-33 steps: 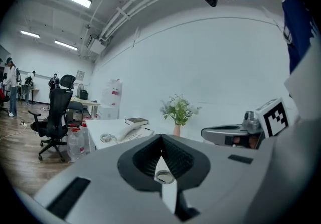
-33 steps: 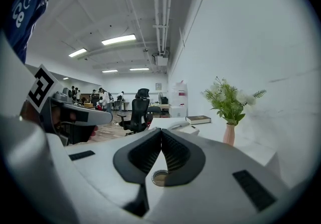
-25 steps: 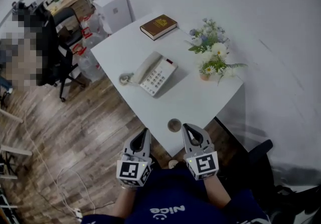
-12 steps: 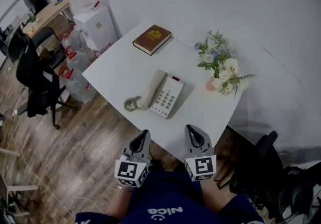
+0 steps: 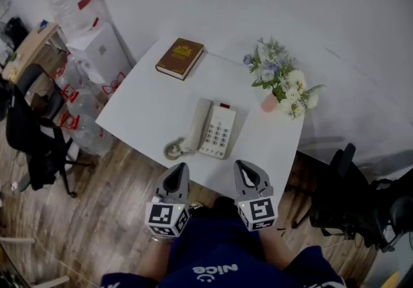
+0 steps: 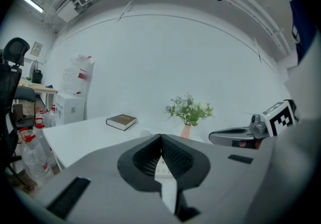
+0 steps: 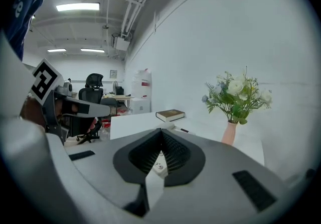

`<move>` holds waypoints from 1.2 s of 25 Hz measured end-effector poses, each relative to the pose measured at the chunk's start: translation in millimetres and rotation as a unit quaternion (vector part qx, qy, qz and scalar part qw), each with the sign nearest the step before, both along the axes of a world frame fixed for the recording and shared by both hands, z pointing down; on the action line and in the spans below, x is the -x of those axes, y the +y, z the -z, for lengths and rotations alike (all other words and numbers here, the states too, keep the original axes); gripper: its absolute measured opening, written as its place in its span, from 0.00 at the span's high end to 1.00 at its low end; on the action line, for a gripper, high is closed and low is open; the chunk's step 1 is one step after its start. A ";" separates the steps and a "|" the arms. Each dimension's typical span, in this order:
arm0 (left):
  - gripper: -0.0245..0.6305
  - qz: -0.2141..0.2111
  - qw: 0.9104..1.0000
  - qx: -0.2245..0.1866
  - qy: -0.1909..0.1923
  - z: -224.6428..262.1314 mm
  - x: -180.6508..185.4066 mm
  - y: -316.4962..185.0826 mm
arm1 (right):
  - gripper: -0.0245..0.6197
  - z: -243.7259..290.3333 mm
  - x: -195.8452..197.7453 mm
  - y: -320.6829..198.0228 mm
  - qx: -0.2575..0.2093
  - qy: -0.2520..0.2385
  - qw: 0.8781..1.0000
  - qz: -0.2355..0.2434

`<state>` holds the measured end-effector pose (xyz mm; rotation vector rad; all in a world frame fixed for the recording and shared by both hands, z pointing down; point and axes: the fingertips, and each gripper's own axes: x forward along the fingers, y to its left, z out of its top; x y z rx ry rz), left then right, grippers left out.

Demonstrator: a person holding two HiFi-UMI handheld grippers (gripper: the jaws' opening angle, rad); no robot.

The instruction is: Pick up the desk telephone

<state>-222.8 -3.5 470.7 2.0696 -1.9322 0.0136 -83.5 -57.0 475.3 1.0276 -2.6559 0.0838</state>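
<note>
A white desk telephone [image 5: 211,128] lies near the front edge of the white table [image 5: 148,102], its handset along the left side and a coiled cord at its front left corner. My left gripper [image 5: 179,171] and right gripper [image 5: 246,168] hover side by side just short of the table's near edge, both shut and empty, pointing toward the phone. Through the closed jaws in the right gripper view the phone's keypad [image 7: 159,160] shows. The left gripper view shows a sliver of the phone [image 6: 161,166] the same way.
A brown book [image 5: 179,58] lies at the table's far corner. A pink vase of flowers [image 5: 279,85] stands at the right. Black office chairs [image 5: 35,141] stand left and one [image 5: 352,206] right. White boxes and bags [image 5: 90,48] sit left of the table.
The view has swung around the table: the phone now lies straight ahead of both grippers and closer. Both grippers stayed shut and moved sideways together along the table's edge.
</note>
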 end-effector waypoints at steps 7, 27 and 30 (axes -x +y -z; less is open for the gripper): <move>0.94 -0.013 0.998 0.065 0.018 -20.4 5.8 -29.3 | 0.93 -7.5 -4.2 -30.7 0.032 0.006 0.999 -0.034; 0.55 -0.065 0.979 0.161 0.106 -48.3 16.9 -114.5 | 0.66 -44.1 2.0 -99.8 0.240 -0.086 0.967 0.003; 0.55 -0.054 0.976 0.181 0.105 -56.7 29.8 -123.1 | 0.66 -49.4 5.8 -102.9 0.254 -0.083 0.964 0.003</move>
